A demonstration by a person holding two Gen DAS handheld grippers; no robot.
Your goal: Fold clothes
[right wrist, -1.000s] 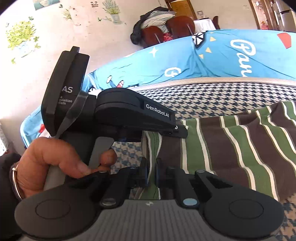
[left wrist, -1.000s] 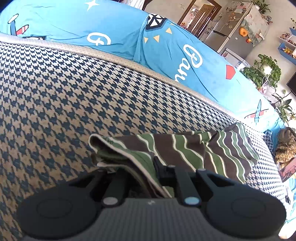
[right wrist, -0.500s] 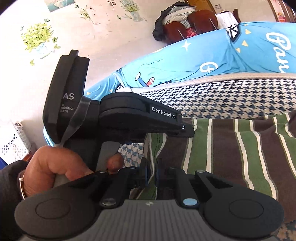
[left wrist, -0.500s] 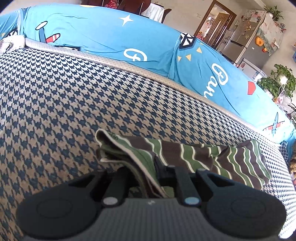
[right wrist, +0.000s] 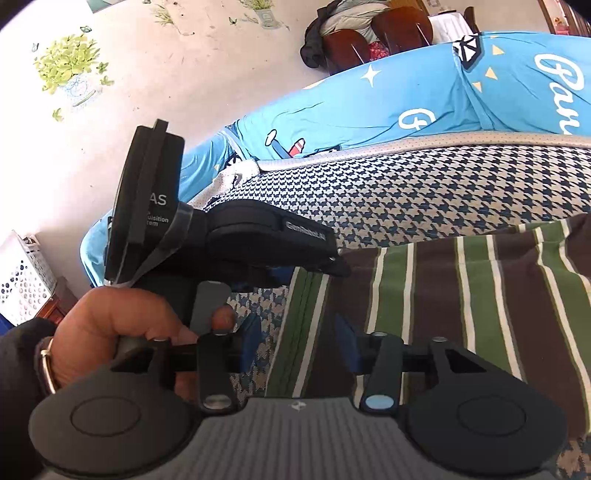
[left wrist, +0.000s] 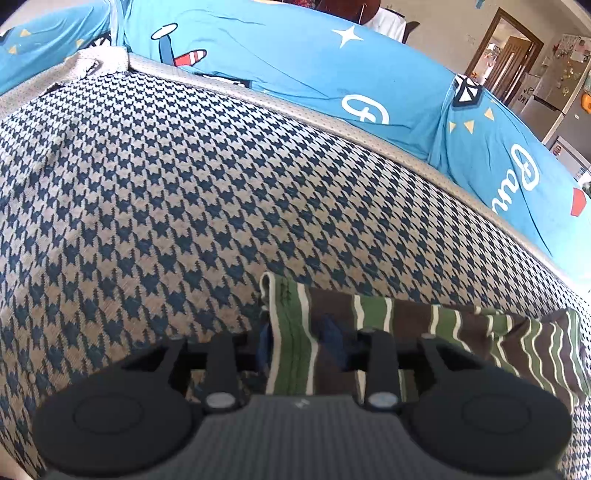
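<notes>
A green, brown and white striped garment (left wrist: 424,332) lies on the houndstooth sofa seat (left wrist: 184,203). Its left hem edge lies between the fingers of my left gripper (left wrist: 297,347), whose jaws stand apart and open around the cloth. In the right wrist view the same garment (right wrist: 461,295) spreads to the right. My right gripper (right wrist: 299,343) is open too, its jaws straddling the hem edge without pinching it. The left gripper's body and the hand holding it (right wrist: 122,325) show to the left in that view.
A blue cartoon-print cover (left wrist: 332,74) drapes the sofa back. A white perforated basket (right wrist: 22,280) stands at the left by the wall. A doorway and fridge (left wrist: 546,85) are far right. Chairs with clothes (right wrist: 369,33) stand behind the sofa.
Both grippers have opened and let go of the garment's hem, which now lies flat on the seat. The left camera has swung left and lower.
</notes>
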